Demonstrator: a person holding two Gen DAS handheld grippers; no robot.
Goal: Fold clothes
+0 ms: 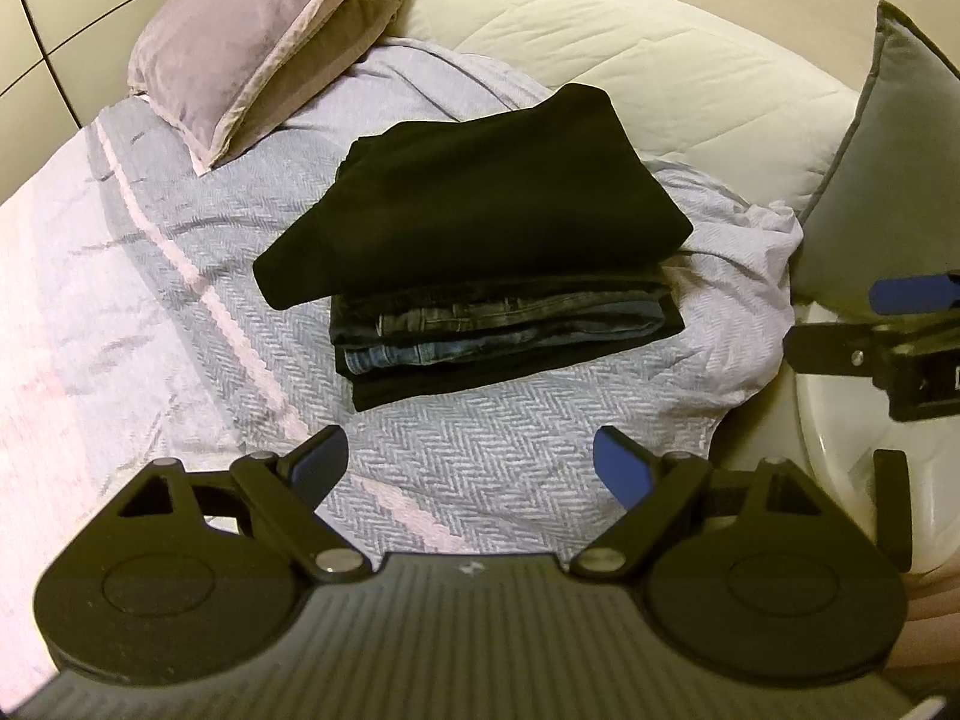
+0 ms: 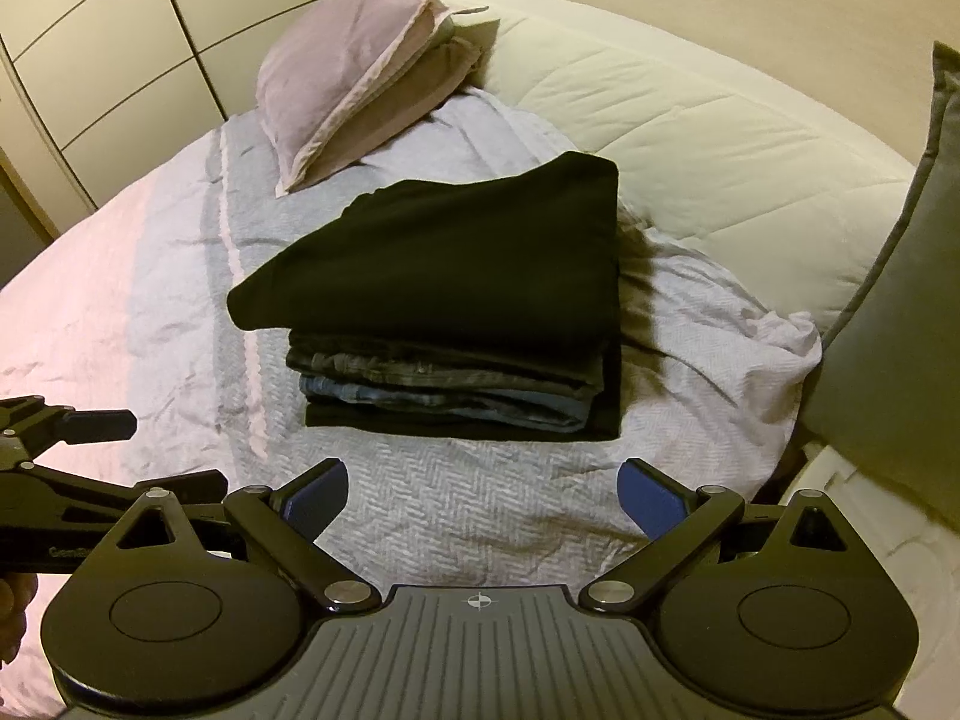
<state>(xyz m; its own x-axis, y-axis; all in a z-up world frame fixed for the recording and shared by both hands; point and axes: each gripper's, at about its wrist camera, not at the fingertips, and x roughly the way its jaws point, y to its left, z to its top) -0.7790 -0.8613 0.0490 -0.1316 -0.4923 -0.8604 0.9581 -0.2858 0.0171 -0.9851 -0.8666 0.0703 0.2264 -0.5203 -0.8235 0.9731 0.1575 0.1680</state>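
A stack of folded clothes (image 1: 480,252) (image 2: 444,300) rests on the bed's grey herringbone blanket (image 1: 480,468) (image 2: 468,504). A folded black garment (image 1: 492,198) (image 2: 456,252) lies on top, over folded jeans (image 1: 498,324) (image 2: 432,378) and another dark piece at the bottom. My left gripper (image 1: 471,468) hovers open just in front of the stack, nothing between its blue pads. My right gripper (image 2: 483,501) is also open and empty, a little short of the stack. Each gripper shows at the edge of the other's view.
Two lilac pillows (image 1: 240,42) (image 2: 354,78) lie at the back left. A cream quilted headboard cushion (image 1: 630,42) (image 2: 690,138) runs behind the stack. A grey cushion (image 1: 870,180) (image 2: 900,330) stands at the right. A white surface (image 2: 870,534) sits beside the bed's right edge.
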